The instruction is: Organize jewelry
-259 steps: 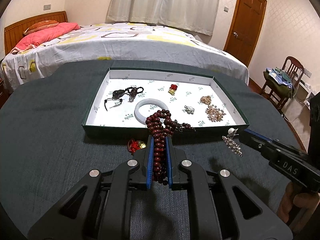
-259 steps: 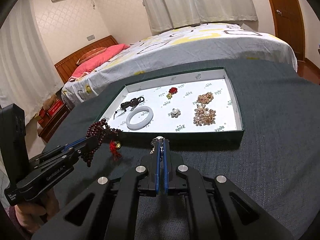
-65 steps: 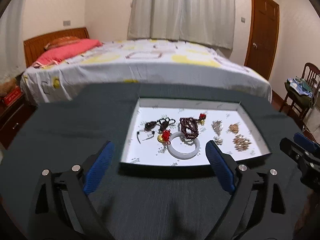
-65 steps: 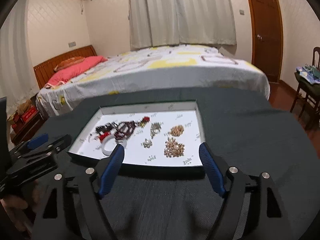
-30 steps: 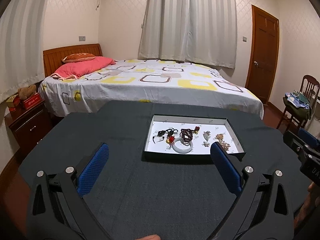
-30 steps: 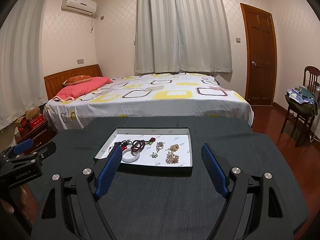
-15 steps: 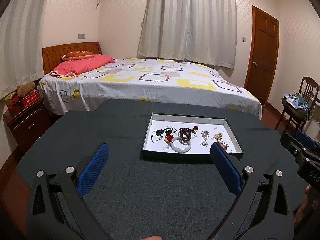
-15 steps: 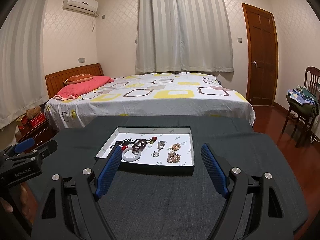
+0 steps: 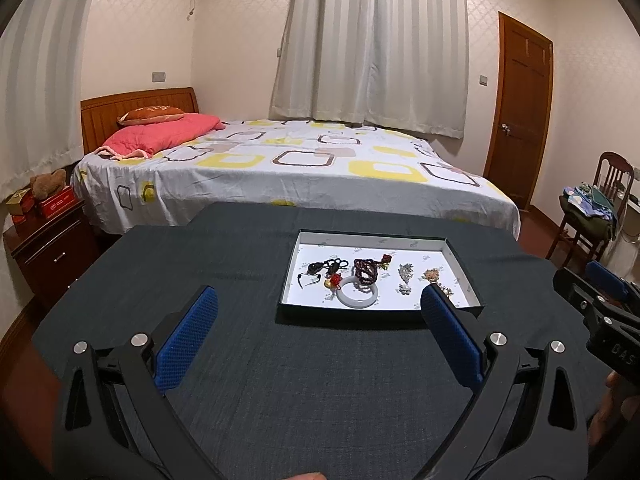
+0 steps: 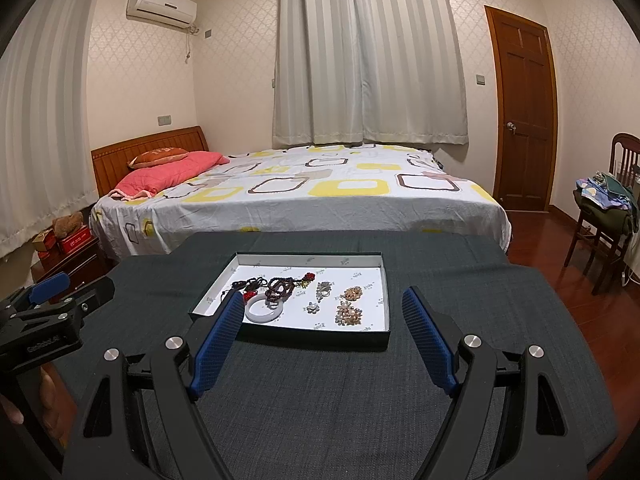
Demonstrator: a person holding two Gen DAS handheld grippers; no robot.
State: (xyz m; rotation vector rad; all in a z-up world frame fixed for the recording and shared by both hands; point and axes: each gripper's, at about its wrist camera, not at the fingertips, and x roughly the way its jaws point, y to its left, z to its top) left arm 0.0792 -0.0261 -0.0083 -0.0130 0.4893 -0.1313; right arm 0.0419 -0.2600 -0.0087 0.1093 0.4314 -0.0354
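A dark green tray with a white lining (image 9: 464,266) (image 10: 385,280) sits on the dark cloth table. In it lie a white bangle (image 9: 357,297) (image 10: 265,309), dark red beads (image 9: 366,270) (image 10: 280,287), a black cord piece (image 9: 325,267), a red and gold charm (image 9: 333,281) and several brooches (image 10: 349,312). My left gripper (image 9: 316,306) is open and empty, held back from the tray. My right gripper (image 10: 326,306) is open and empty, also held back; it shows at the right edge of the left wrist view (image 9: 600,300).
A bed (image 9: 304,168) stands beyond the table's far edge. A nightstand (image 9: 48,236) is at the left, a chair with clothes (image 9: 592,208) at the right and a wooden door (image 10: 520,112) beyond. The dark cloth (image 10: 340,400) covers the table.
Earlier both grippers held jewelry by the tray; the beads and brooch now lie in it. Both grippers opened and pulled back and up. Over the last half second they barely moved.
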